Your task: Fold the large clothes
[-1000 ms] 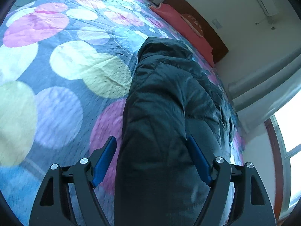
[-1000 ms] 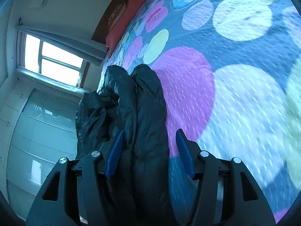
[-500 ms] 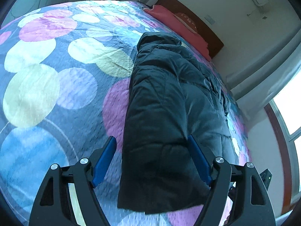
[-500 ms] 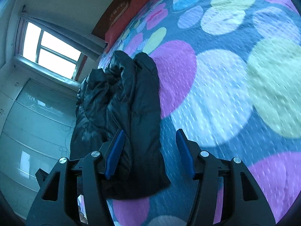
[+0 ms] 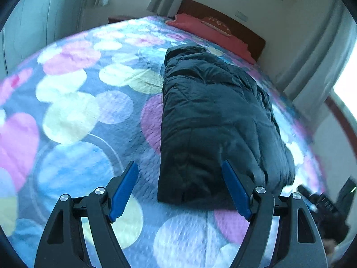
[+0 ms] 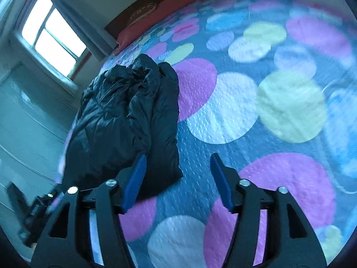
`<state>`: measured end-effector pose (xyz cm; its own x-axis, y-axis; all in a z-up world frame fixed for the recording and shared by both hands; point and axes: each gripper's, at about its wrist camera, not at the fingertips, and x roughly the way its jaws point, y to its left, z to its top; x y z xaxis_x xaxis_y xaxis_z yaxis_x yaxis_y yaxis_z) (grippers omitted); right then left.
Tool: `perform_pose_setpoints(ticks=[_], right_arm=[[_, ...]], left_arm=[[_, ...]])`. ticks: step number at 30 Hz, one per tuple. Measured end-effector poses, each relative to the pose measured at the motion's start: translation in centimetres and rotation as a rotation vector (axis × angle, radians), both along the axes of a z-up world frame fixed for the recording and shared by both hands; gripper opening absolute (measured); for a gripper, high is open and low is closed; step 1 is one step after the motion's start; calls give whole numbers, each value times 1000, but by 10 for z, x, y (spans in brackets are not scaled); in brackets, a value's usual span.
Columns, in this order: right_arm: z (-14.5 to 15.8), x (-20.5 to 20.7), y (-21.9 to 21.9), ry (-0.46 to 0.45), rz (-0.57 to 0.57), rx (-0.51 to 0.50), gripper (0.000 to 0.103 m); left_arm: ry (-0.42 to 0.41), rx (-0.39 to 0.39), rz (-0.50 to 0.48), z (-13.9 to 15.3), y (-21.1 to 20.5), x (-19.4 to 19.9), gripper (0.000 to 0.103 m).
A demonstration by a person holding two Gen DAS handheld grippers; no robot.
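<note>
Two views, one jacket: both claws hang above the bed, neither holding anything.

Left wrist view, jacket: the dark puffy jacket (image 5: 214, 120) lies folded into a long bundle on the spotted bedspread (image 5: 73, 116), its long axis running from 6 toward 12 o'clock, toward the red pillow (image 5: 209, 33).
Left wrist view, claw: the left claw (image 5: 180, 189) stands wide open and empty; the bundle's near end sits at 12 o'clock, just beyond the fingertips, with bare bedspread between the fingers.

Right wrist view, jacket: the same jacket (image 6: 125, 120) lies at 10 o'clock, its near corner just behind the left finger.
Right wrist view, claw: the right claw (image 6: 178, 181) is opening, with only bedspread (image 6: 290, 107) between the blue pads.

Key relation: the near end faces both claws squarely. I judge the left claw better centred on it, so a further end-to-end fold would start from there.
</note>
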<state>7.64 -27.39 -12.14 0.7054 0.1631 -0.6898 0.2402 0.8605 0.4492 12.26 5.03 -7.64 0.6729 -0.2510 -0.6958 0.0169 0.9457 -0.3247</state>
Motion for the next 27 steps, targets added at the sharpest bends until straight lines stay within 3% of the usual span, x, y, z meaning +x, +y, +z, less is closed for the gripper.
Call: perform_pose_setpoints(ticks=[4,12,19,27], right_arm=[[12,-9,24,6,23,-129,65],[37,-23,69,-19,62,-322,67],[61,-36,95,-80,84,-401,75],[78,-48,113,-129,99,-445,79]], left_arm=[[-48,93,-3,12,-11,-20,76],[-116,193,26,32,-16,-49,77],[-181,266,66,48,-17,-70,81],[-201,278,83,56,-17,-80,82]])
